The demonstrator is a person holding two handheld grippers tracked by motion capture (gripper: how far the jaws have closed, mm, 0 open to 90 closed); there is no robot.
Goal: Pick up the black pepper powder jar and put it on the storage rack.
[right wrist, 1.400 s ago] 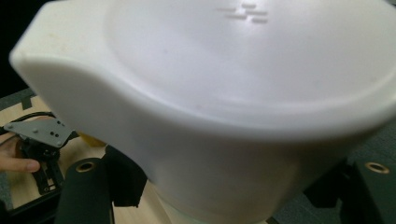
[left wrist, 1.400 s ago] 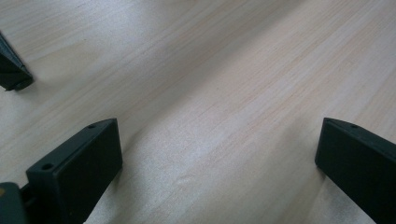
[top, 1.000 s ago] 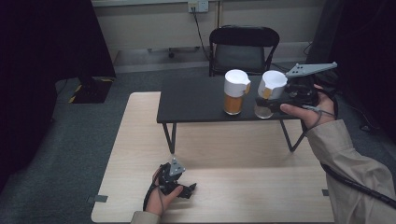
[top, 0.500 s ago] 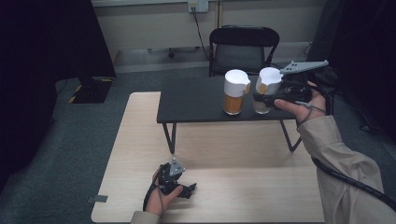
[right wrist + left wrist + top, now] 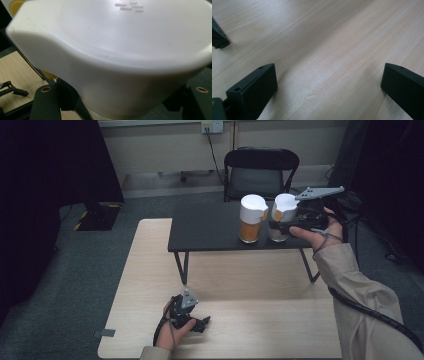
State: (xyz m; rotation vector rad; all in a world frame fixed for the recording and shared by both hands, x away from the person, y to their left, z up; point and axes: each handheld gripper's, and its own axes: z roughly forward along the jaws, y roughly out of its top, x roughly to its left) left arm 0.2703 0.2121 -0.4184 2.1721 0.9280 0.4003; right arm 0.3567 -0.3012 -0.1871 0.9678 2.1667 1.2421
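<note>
Two clear cups with white spouted lids are on the black low table [image 5: 210, 232]. The left cup [image 5: 251, 219] holds orange liquid. The right cup [image 5: 281, 215] is close beside it, with my right gripper [image 5: 278, 226] shut on its body from the right. In the right gripper view the right cup's white lid [image 5: 112, 45] looms large and my right gripper [image 5: 122, 102] has a jaw on each side below it. I cannot tell whether this cup rests on the table. My left gripper [image 5: 201, 323] lies open on the light wooden table [image 5: 150, 270]; in its own view the left gripper [image 5: 328, 75] has nothing between its jaws.
The black low table stands on the wooden table on thin legs [image 5: 181, 267]. A black chair [image 5: 260, 172] is behind it. Dark curtains hang at the left and right. A dark object [image 5: 97, 215] lies on the grey floor at left.
My right gripper has carried the right cup a little leftward, bringing it close beside the cup of orange liquid. The left gripper has stayed put.
</note>
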